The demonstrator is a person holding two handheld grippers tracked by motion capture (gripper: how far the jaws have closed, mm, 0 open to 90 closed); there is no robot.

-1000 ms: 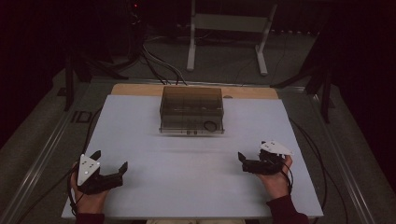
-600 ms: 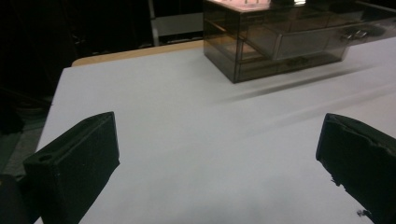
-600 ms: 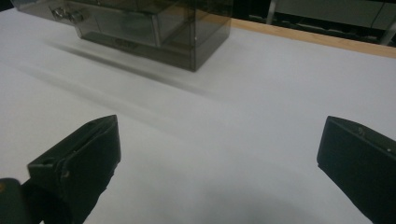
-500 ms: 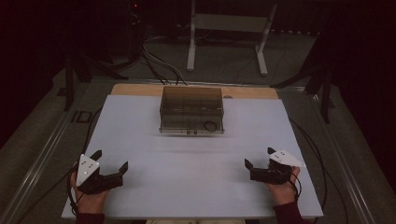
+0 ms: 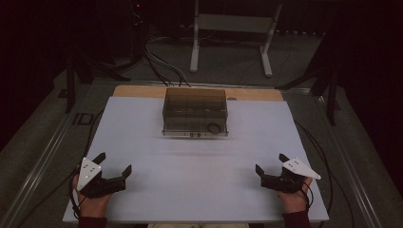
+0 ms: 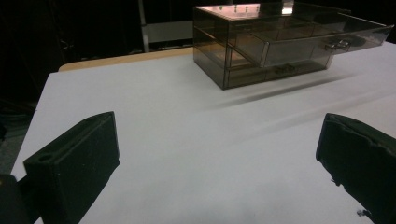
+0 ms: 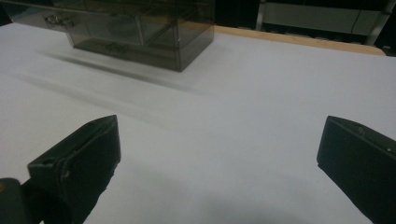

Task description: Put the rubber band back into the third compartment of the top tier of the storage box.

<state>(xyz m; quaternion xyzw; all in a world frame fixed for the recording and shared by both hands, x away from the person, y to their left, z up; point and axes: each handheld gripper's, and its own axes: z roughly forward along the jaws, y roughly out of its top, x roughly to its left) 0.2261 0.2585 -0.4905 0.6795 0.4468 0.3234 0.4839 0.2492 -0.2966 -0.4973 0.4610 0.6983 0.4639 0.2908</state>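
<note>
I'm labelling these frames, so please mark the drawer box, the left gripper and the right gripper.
drawer box [image 5: 195, 111], high view, on its smoky top panel.
left gripper [image 5: 115, 165], high view, midway between its open fingertips.
right gripper [image 5: 271, 163], high view, midway between its open fingertips.

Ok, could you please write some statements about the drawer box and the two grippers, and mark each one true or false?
1. The left gripper is open and holds nothing. True.
2. The right gripper is shut on the drawer box. False: it is open, near the table's front edge, apart from the box.
3. The upper drawer of the box is pulled out. True.
4. The box stands on the near half of the white table. False: it stands toward the far edge.
5. The box is see-through. True.
</note>
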